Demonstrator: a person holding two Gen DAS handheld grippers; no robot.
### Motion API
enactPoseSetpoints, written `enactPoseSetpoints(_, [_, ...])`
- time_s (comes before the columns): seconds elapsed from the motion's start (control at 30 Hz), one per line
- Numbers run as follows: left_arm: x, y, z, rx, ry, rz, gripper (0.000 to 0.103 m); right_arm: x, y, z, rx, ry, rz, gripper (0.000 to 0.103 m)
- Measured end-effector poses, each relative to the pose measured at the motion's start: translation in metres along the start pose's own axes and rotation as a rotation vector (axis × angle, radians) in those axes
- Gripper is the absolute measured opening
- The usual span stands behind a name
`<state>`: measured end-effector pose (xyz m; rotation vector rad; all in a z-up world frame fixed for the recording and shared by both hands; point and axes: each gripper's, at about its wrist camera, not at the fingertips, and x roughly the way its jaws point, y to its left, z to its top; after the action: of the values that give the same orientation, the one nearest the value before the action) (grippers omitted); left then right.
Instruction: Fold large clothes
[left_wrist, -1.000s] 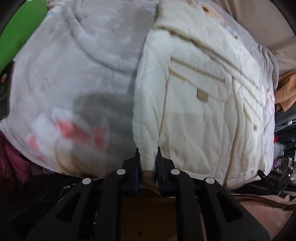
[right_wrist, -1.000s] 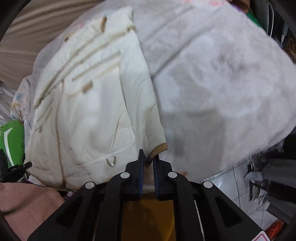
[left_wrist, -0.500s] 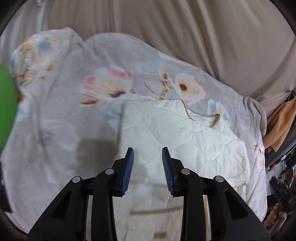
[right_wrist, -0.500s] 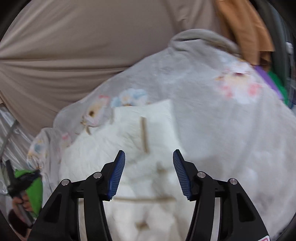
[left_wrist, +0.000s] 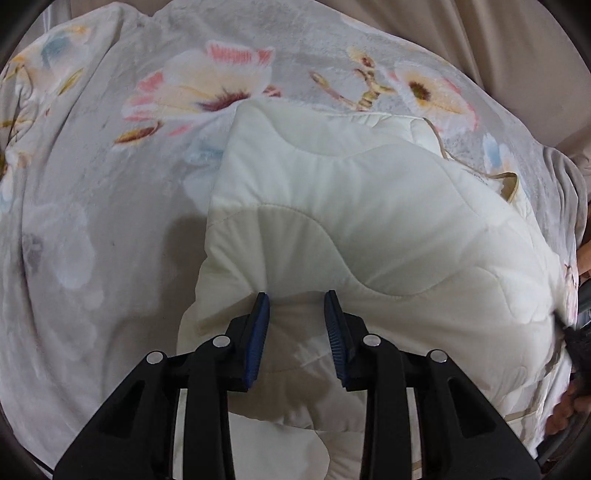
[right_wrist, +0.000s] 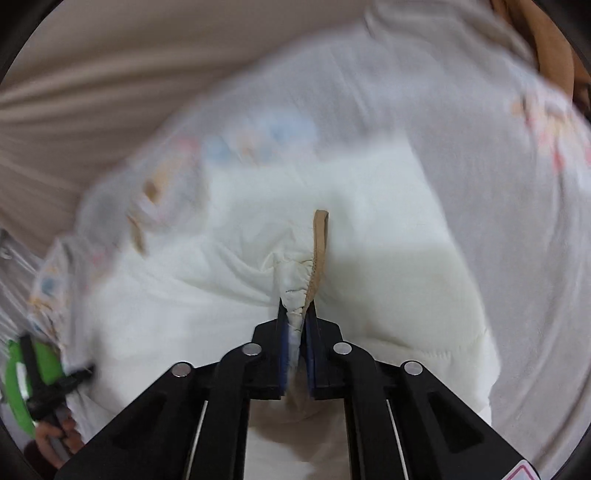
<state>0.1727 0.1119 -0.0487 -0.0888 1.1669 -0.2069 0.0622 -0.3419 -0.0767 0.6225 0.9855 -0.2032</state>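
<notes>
A cream quilted jacket (left_wrist: 351, 206) lies folded on a grey floral blanket (left_wrist: 92, 221). My left gripper (left_wrist: 296, 295) is open just above the jacket's near left part, its blue pads (left_wrist: 258, 332) apart with only the jacket's surface behind the gap. In the blurred right wrist view the jacket (right_wrist: 388, 280) fills the middle. My right gripper (right_wrist: 296, 303) is closing, its jaws pinching a bunched cream edge with a tan trim strip (right_wrist: 320, 243) that sticks up past the tips.
A beige curtain (right_wrist: 110, 55) hangs behind the blanket (right_wrist: 461, 129). An orange garment (right_wrist: 546, 44) sits at the far right. A hand on the green left gripper body (right_wrist: 18, 384) shows at the lower left. A hand (left_wrist: 569, 406) shows at the right edge.
A second ago both grippers were shut on the spread jacket's near hem. Both then opened above the folded jacket. Now the left has dropped closer, still open, and the right has shut on the tan-trimmed edge.
</notes>
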Motion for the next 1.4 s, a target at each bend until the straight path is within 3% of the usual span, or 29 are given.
enactPoseSetpoints(0.03, [0.001, 0.000, 0.001, -0.005, 0.001, -0.001, 0.030, 0.003, -0.005, -0.002, 0.024, 0.010, 0.007, 0.005])
enactPoseSetpoints(0.1, [-0.006, 0.001, 0.004, -0.012, -0.003, -0.001, 0.030, -0.017, 0.007, 0.004, 0.027, -0.048, -0.075, 0.021])
enactPoseSetpoints(0.17, [-0.022, 0.006, 0.012, -0.039, -0.029, -0.021, 0.030, -0.048, 0.030, 0.011, -0.011, -0.160, -0.155, 0.021])
enactPoseSetpoints(0.23, [-0.041, 0.011, 0.026, -0.042, -0.090, -0.038, 0.030, -0.067, 0.062, 0.018, -0.085, -0.251, -0.181, 0.021])
enactPoseSetpoints(0.3, [-0.049, 0.013, 0.043, -0.030, -0.122, -0.032, 0.029, -0.064, 0.097, 0.027, -0.166, -0.261, -0.132, 0.021])
enactPoseSetpoints(0.4, [-0.035, 0.013, 0.075, -0.018, -0.128, -0.020, 0.029, -0.018, 0.179, 0.036, -0.313, -0.137, 0.089, 0.020])
enactPoseSetpoints(0.5, [0.004, 0.008, 0.099, 0.007, -0.058, -0.005, 0.030, 0.044, 0.262, 0.027, -0.458, 0.012, 0.230, 0.013])
enactPoseSetpoints(0.6, [0.036, 0.010, 0.107, 0.014, -0.010, 0.049, 0.031, 0.102, 0.309, 0.005, -0.560, 0.139, 0.236, 0.010])
enactPoseSetpoints(0.63, [0.040, 0.012, 0.106, 0.014, -0.012, 0.058, 0.031, 0.114, 0.309, -0.001, -0.573, 0.163, 0.212, 0.008])
enactPoseSetpoints(0.67, [0.042, 0.015, 0.106, 0.013, -0.014, 0.054, 0.031, 0.123, 0.303, -0.004, -0.569, 0.172, 0.187, 0.000])
enactPoseSetpoints(0.73, [0.042, 0.021, 0.104, 0.007, -0.021, 0.040, 0.032, 0.120, 0.268, 0.001, -0.501, 0.157, 0.188, 0.000])
enactPoseSetpoints(0.87, [0.043, 0.023, 0.103, 0.018, -0.025, 0.029, 0.032, 0.075, 0.142, 0.030, -0.240, 0.045, 0.057, 0.000])
enactPoseSetpoints(0.97, [0.029, 0.021, 0.107, -0.010, -0.051, 0.016, 0.030, 0.034, 0.095, 0.050, -0.136, -0.045, -0.052, 0.003])
enactPoseSetpoints(1.0, [0.023, 0.020, 0.107, -0.019, -0.069, 0.000, 0.029, 0.025, 0.101, 0.057, -0.154, -0.065, -0.040, 0.013])
enactPoseSetpoints(1.13, [0.019, 0.009, 0.120, -0.049, -0.087, -0.041, 0.029, 0.043, 0.182, 0.070, -0.329, -0.046, 0.076, 0.012])
enactPoseSetpoints(1.23, [0.042, 0.001, 0.123, -0.033, -0.042, 0.010, 0.029, 0.093, 0.254, 0.063, -0.428, 0.054, 0.180, 0.003])
enactPoseSetpoints(1.33, [0.057, -0.001, 0.121, -0.014, -0.026, 0.037, 0.030, 0.154, 0.298, 0.051, -0.497, 0.194, 0.175, 0.000])
enactPoseSetpoints(1.37, [0.058, -0.004, 0.120, 0.011, -0.036, 0.052, 0.030, 0.168, 0.300, 0.048, -0.528, 0.209, 0.128, 0.000])
enactPoseSetpoints(1.4, [0.059, -0.006, 0.120, 0.029, -0.038, 0.064, 0.031, 0.173, 0.295, 0.050, -0.536, 0.169, 0.107, 0.000])
